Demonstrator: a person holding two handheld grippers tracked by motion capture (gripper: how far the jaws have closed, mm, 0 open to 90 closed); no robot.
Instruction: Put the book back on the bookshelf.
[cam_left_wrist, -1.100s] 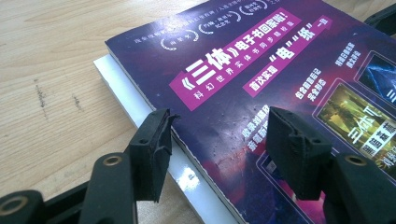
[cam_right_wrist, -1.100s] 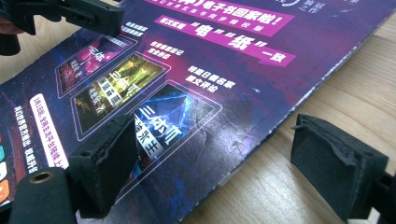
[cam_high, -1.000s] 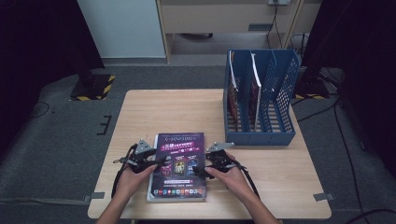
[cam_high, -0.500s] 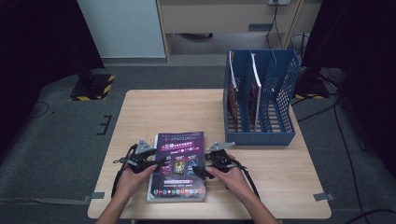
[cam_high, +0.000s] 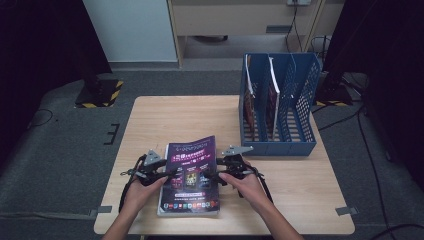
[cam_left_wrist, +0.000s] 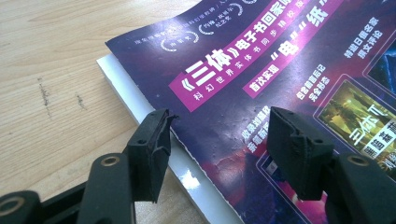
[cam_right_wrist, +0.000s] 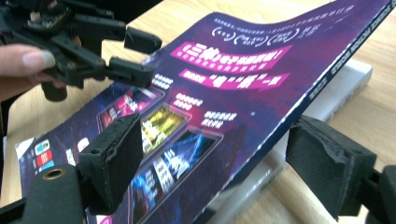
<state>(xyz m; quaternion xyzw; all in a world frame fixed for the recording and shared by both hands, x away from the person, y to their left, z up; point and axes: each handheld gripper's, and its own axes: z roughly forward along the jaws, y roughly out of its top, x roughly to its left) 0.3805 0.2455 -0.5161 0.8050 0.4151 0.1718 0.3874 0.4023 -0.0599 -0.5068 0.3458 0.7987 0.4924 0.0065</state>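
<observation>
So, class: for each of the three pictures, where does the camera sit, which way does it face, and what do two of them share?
High view: above the person's side, facing forward and down on the pale wooden table; both forearms and hands enter from below.
Left gripper view: on the left tool, facing the glossy purple magazine; its open jaws show.
Right gripper view: on the right tool, facing that magazine's raised spine edge; its open jaws show.
Shared: the magazine and the left tool.

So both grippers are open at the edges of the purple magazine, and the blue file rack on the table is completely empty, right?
Not quite. The high view shows the blue file rack already holding magazines upright in its left slots. The rest stands: the left gripper and right gripper are open at the purple magazine's edges.
</observation>
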